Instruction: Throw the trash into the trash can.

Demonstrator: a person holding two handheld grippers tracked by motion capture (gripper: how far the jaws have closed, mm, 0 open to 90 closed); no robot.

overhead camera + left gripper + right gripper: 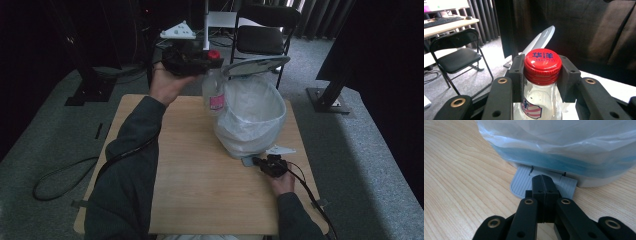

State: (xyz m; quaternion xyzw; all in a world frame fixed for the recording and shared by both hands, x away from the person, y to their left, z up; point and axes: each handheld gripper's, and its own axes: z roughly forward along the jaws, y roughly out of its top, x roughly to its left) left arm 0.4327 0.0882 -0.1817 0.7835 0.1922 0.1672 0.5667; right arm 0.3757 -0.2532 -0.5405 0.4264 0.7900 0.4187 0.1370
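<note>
Left gripper (543, 75) pinches the clear plastic bottle (539, 105) at its red cap (543, 65); light, slippery, so you hold just under the cap.

Red cap (543, 65) sitting clamped between left gripper's jaws, showing two large Chinese characters, 华洋, printed in dark blue on top. Smaller line of print running just beneath them, too fine to read. Label (531, 108) on clear bottle (537, 100), below jaws, showing red, white and blue stripes; lettering there not reading out. Same label (216, 102) showing pink in high view, illegible.
</note>
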